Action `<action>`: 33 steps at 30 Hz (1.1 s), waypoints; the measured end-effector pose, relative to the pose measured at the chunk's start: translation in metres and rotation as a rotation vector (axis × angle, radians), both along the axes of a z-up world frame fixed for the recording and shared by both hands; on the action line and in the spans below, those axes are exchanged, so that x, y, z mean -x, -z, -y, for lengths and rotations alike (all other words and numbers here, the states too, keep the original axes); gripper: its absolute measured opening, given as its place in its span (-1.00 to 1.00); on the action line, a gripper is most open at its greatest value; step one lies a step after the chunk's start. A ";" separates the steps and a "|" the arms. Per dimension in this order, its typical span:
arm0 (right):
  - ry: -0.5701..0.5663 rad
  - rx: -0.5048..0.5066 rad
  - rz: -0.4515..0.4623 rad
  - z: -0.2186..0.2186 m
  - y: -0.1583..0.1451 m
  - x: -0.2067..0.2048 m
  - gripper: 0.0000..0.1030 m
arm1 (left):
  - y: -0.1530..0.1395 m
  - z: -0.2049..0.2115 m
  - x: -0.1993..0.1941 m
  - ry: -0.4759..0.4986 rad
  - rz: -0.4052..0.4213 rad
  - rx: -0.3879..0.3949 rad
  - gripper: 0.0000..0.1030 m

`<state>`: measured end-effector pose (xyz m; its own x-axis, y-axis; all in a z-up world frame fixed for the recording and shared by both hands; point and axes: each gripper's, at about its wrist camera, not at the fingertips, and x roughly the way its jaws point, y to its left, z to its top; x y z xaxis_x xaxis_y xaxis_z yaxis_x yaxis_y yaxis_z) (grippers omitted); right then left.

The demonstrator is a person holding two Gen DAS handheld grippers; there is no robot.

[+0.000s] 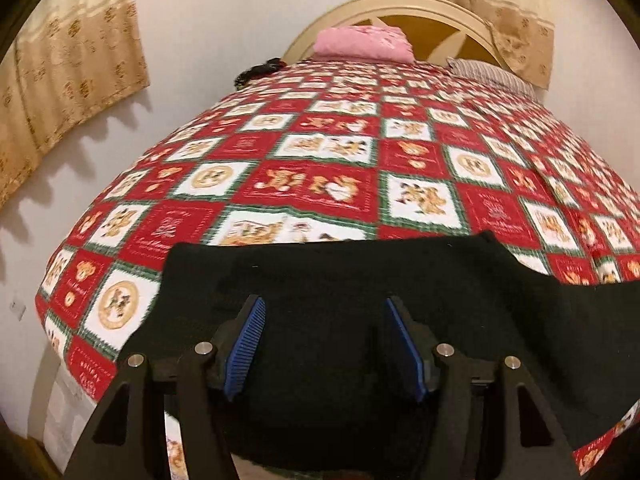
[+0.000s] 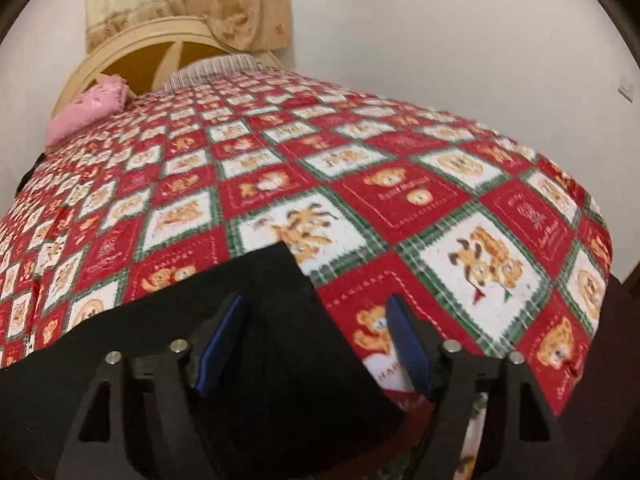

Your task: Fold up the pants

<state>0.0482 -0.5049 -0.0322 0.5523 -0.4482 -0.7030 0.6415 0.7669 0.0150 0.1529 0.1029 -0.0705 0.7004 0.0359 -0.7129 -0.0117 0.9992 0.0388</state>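
Black pants lie flat on the near end of a bed covered by a red, white and green teddy-bear quilt. My left gripper is open above the pants, with its blue pads apart and nothing between them. In the right wrist view the pants fill the lower left, with one corner pointing up the bed. My right gripper is open over the pants' right edge, its left pad over the black cloth and its right pad over the quilt.
A pink folded cloth and a striped pillow lie at the headboard. A dark item sits at the bed's far left edge. Curtains hang on the white walls. The bed's left edge drops off near the wall.
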 end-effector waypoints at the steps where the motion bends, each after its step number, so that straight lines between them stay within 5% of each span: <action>1: -0.062 -0.011 -0.010 -0.005 -0.003 -0.001 0.34 | -0.001 0.005 -0.002 0.016 0.002 -0.004 0.22; 3: -0.100 -0.023 -0.014 -0.009 -0.004 -0.001 -0.39 | -0.006 0.016 -0.006 0.050 0.012 0.005 0.22; 6: -0.146 -0.011 -0.040 -0.020 -0.008 -0.005 -0.68 | -0.011 0.032 -0.016 0.095 0.003 0.040 0.22; 8: -0.134 0.089 -0.053 -0.030 -0.013 -0.001 -0.75 | -0.011 0.042 -0.025 0.099 -0.024 0.032 0.22; 10: -0.029 0.202 0.035 -0.031 -0.025 0.022 -0.82 | -0.010 0.048 -0.031 0.097 -0.030 0.029 0.22; 15: 0.011 0.155 -0.008 -0.016 0.005 0.024 -0.80 | -0.002 0.064 -0.038 0.108 -0.065 0.059 0.22; 18: 0.002 0.267 -0.026 -0.028 0.012 0.021 -0.78 | 0.010 0.083 -0.044 0.153 -0.076 0.036 0.22; 22: -0.009 0.279 -0.035 -0.029 0.009 0.016 -0.67 | 0.026 0.095 -0.055 0.114 -0.078 -0.038 0.45; 25: 0.019 0.240 0.009 -0.021 -0.002 0.029 0.20 | 0.023 0.093 -0.057 0.100 -0.090 -0.053 0.55; 27: 0.085 0.200 0.128 -0.018 -0.017 0.050 0.72 | 0.021 0.086 -0.054 0.100 -0.097 -0.023 0.55; 30: 0.143 0.166 0.301 -0.031 -0.041 0.073 0.75 | 0.013 0.080 -0.045 0.076 -0.081 -0.049 0.55; 33: 0.087 0.134 0.346 -0.058 -0.054 0.066 0.75 | 0.003 0.070 -0.031 0.044 -0.022 -0.116 0.55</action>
<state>-0.0178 -0.4467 0.0218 0.7026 -0.5789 -0.4138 0.6788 0.7198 0.1456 0.1838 0.0328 -0.0736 0.6875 0.0886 -0.7208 0.0338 0.9875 0.1537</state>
